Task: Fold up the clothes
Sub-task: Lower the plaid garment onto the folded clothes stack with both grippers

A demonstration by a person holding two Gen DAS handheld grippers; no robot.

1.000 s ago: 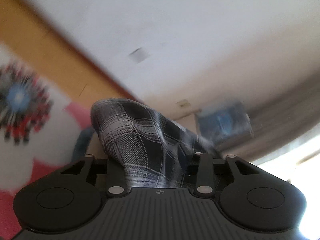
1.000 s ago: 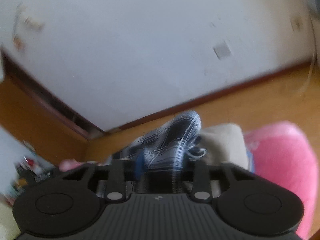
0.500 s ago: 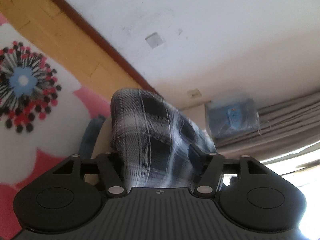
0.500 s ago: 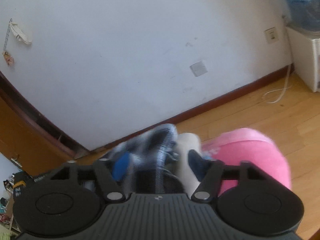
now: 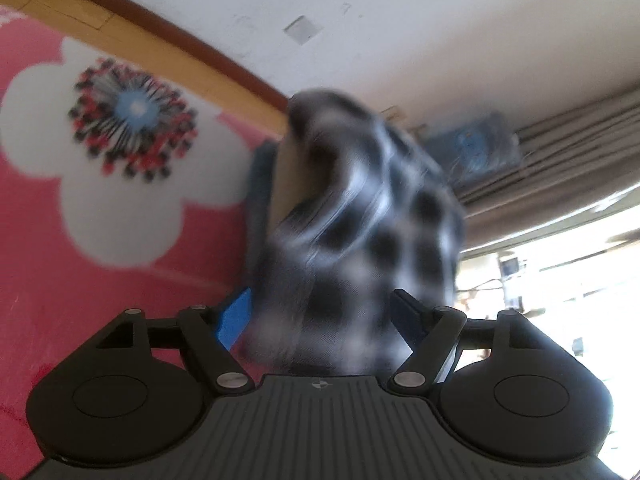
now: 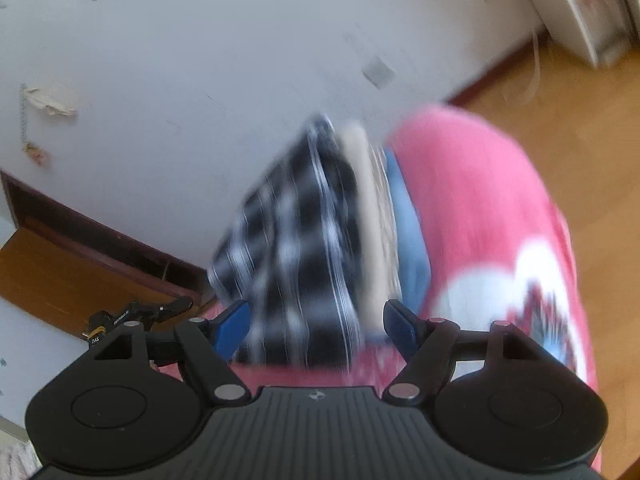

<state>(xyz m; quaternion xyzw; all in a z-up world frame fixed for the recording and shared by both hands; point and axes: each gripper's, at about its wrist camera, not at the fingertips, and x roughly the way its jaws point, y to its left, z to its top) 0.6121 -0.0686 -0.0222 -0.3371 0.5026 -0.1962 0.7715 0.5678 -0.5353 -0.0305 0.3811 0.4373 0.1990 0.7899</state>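
A black-and-white plaid garment [image 5: 360, 208] [image 6: 296, 240], blurred, lies on top of a stack with a beige piece [image 5: 288, 172] [image 6: 360, 168] and a blue piece [image 5: 260, 184] [image 6: 408, 240] under it. The stack rests on a pink blanket [image 5: 120, 272] [image 6: 480, 200] printed with white flowers. My left gripper [image 5: 320, 316] has its jaws opening, with the plaid cloth's near end between the blue pads [image 5: 234, 318] but not pinched. My right gripper [image 6: 316, 324] is also opening, and a gap shows between each pad [image 6: 400, 324] and the plaid edge.
A wooden floor [image 6: 580, 120] and a white wall with a dark baseboard [image 5: 180, 40] lie beyond the blanket. Grey curtains [image 5: 560, 132] and a bright window are at the right. A white cabinet [image 6: 580, 12] stands in the far corner. A small black device [image 6: 132, 312] sits low left.
Both grippers went from shut on the plaid garment to wide apart, and the cloth has slipped free onto the stack. Both views swung down toward the pink blanket.
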